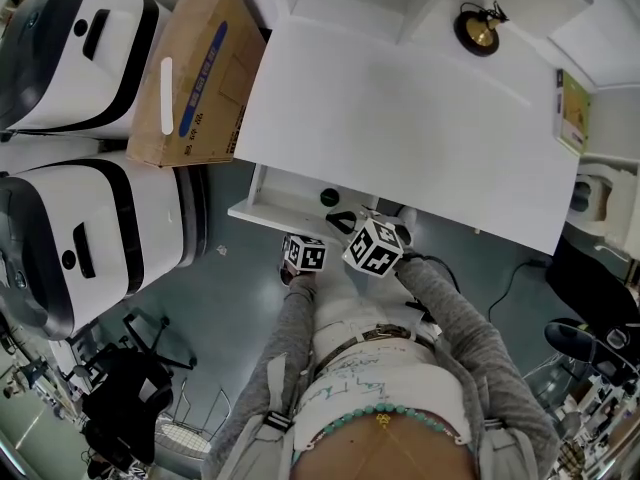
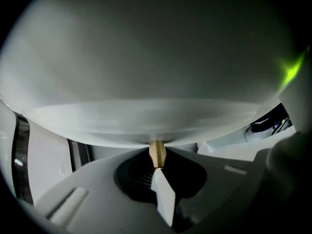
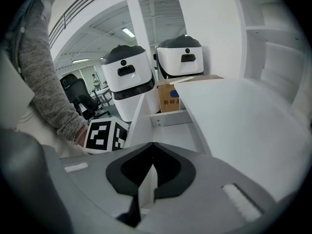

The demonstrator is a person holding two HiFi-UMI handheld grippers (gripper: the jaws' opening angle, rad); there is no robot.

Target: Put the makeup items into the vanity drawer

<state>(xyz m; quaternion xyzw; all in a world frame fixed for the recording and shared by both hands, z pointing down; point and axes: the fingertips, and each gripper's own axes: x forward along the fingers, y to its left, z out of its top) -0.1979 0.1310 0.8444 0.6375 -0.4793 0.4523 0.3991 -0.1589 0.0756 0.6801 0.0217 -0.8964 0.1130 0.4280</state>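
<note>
The white vanity (image 1: 400, 118) has its drawer (image 1: 262, 186) pulled out at the front left. A small dark round item (image 1: 329, 197) lies inside it. My left gripper (image 1: 300, 244) is at the drawer's front, and in the left gripper view its jaws (image 2: 157, 165) are shut on the brass drawer knob (image 2: 157, 152) under the white drawer front (image 2: 146, 123). My right gripper (image 1: 350, 226) hovers over the drawer's right end. It is shut (image 3: 152, 147) with nothing held and looks along the drawer's bare white inside (image 3: 178, 136).
A round black and gold object (image 1: 478, 30) stands at the back of the vanity top. A cardboard box (image 1: 195, 78) and two white machines (image 1: 90, 228) stand to the left. Black chairs and cables are on the floor around the person.
</note>
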